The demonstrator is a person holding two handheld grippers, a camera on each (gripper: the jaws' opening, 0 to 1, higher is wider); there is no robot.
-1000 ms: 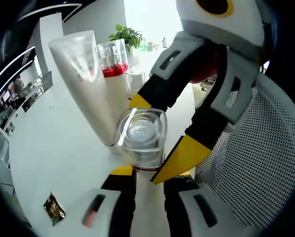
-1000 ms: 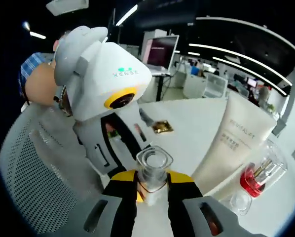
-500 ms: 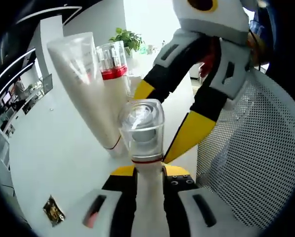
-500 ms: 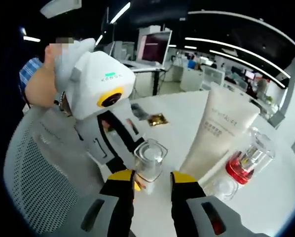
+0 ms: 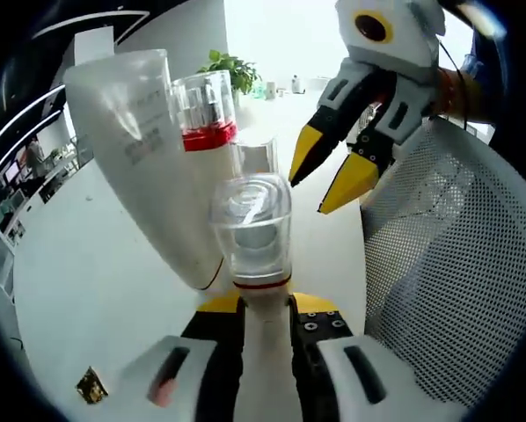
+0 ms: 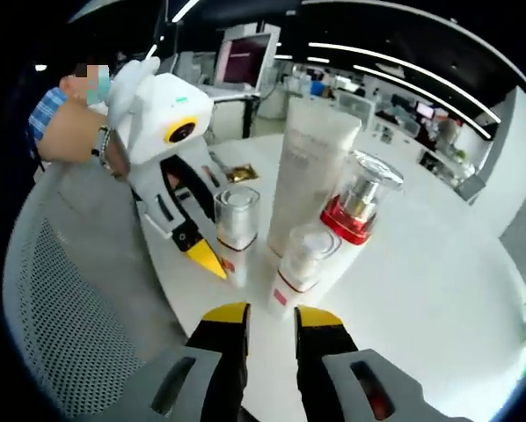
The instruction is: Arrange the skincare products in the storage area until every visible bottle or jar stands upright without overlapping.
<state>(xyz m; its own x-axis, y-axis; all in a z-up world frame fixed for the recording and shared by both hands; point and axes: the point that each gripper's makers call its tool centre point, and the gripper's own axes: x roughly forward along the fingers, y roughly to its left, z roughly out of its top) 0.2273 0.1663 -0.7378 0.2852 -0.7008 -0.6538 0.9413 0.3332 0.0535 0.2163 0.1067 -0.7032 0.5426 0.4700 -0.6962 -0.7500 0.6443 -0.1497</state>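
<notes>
**Grippers at the clear-capped bottle**

The left gripper (image 5: 265, 308) is closed on the clear-capped bottle (image 5: 251, 227), its yellow-tipped jaws pressed against the white body below the cap. The right gripper (image 6: 271, 315) is held apart from that bottle, jaws parted with nothing between them. A hand (image 6: 78, 132) is seen gripping the left gripper's housing.

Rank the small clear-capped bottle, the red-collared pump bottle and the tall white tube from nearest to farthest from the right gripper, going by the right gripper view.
1. Small clear-capped bottle, just ahead of the right gripper, slightly right.
2. Red-collared pump bottle, behind it to the right.
3. Tall white tube, farthest back, centre.
</notes>
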